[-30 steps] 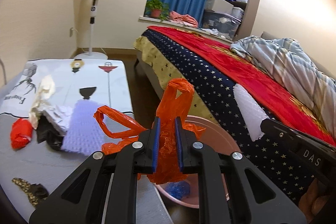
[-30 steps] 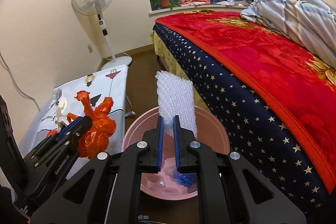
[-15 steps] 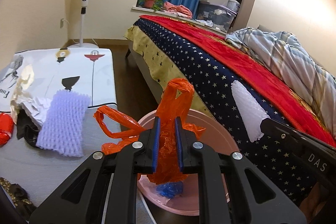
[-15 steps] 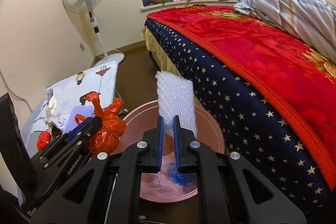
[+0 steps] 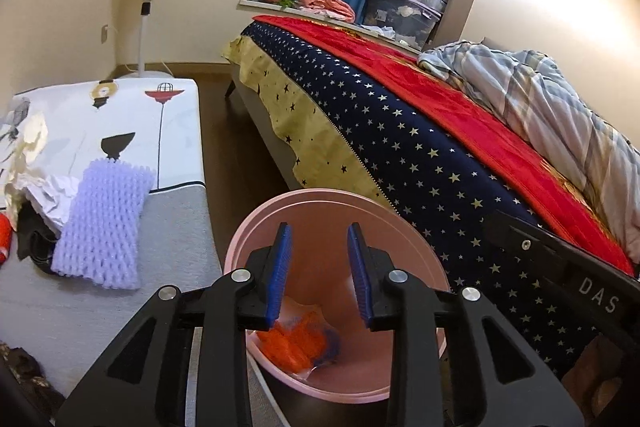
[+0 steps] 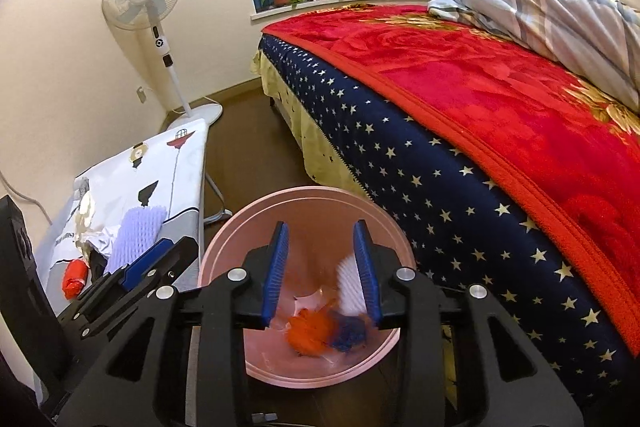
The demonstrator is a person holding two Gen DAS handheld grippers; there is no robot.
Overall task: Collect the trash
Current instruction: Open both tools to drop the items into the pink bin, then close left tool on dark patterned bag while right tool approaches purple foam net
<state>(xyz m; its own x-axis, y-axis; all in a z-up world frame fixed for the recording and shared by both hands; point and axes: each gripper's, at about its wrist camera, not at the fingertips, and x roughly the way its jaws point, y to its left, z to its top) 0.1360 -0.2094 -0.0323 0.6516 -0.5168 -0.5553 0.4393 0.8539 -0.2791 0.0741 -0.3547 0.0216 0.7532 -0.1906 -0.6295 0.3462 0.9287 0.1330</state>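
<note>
Your pink bin (image 5: pixel 404 227) looks like smooth plastic with a soft sheen. Inside it the orange bag (image 5: pixel 294 343) is thin, crinkled plastic film, and the white wrap (image 6: pixel 350 285) beside it is bubbly and blurred. On your table (image 5: pixel 176 227) the grey cloth cover is matt, and the lilac foam net (image 5: pixel 104 223) is soft with a ribbed mesh. Your left gripper (image 5: pixel 320 275) is matt black plastic with ridged blue pads (image 5: pixel 280 275) and shiny metal pins. The red blanket (image 6: pixel 500 99) on the bed looks plush.
</note>
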